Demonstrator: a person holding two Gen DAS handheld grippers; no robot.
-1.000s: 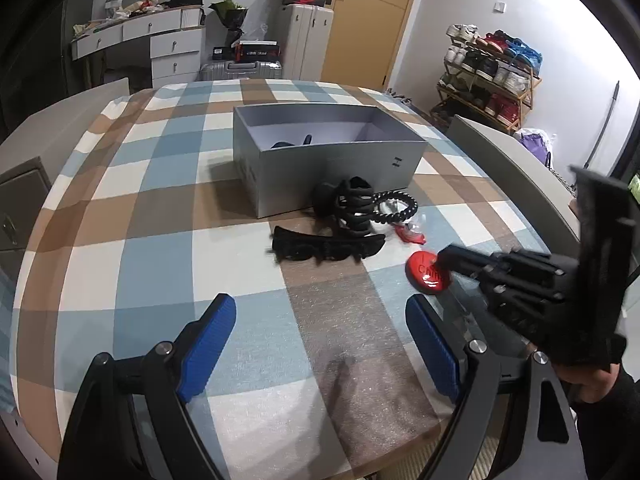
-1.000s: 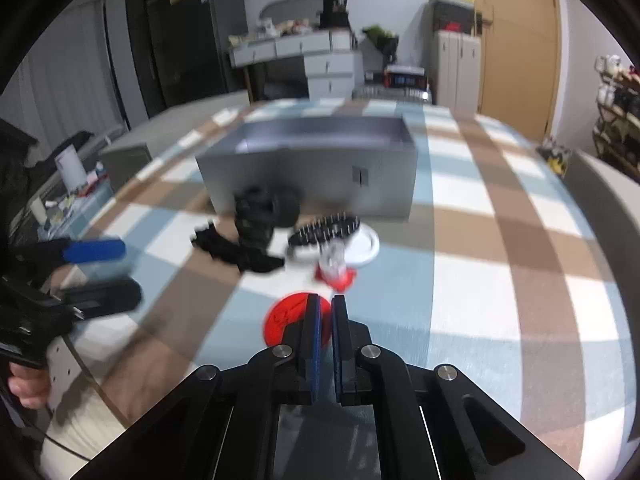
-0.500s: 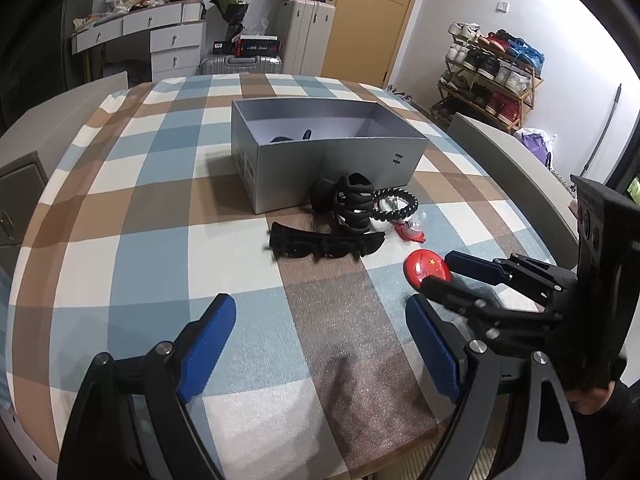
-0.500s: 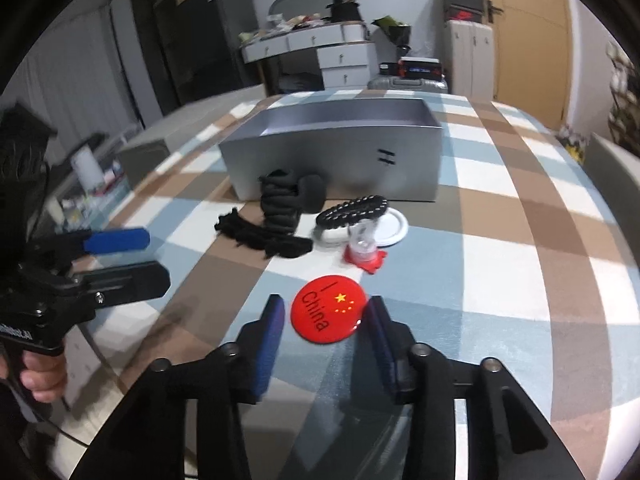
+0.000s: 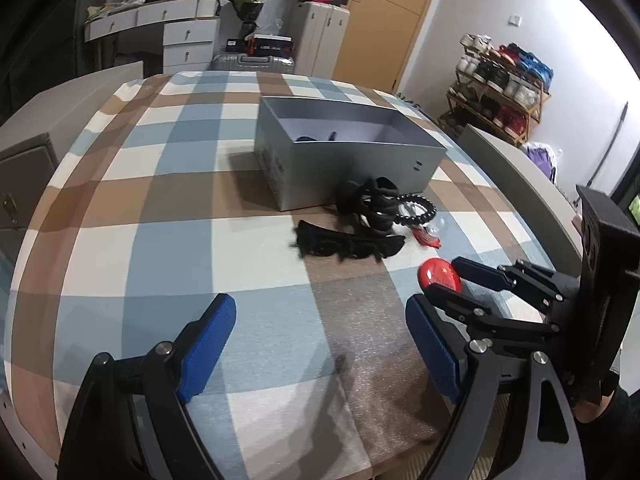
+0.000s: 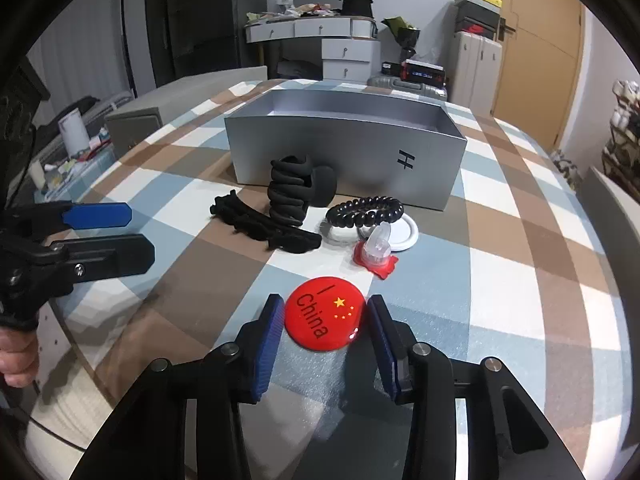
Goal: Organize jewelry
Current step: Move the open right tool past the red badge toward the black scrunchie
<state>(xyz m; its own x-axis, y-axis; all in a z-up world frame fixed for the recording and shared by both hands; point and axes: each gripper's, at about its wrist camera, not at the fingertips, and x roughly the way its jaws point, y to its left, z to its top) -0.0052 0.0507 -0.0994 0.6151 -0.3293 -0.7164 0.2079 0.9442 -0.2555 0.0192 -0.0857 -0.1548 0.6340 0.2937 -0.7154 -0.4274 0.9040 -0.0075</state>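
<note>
Since red badge (image 6: 325, 313) looks thin, stiff, slick, R gripper (image 6: 325, 322) should pinch its rim edges. R jaws part-open straddling it, lower center, no hold yet; L gripper (image 5: 316, 340) jaws wide, empty.

Left wrist view: low over the near edge of the table (image 5: 120, 184), facing across it toward the box (image 5: 344, 168), fairly far back. Right wrist view: closer in, low, aimed at the badge (image 6: 325, 313) and the box (image 6: 344, 160), probably from the opposite corner. Both share box, badge (image 5: 439, 276), and each other's gripper.
</note>
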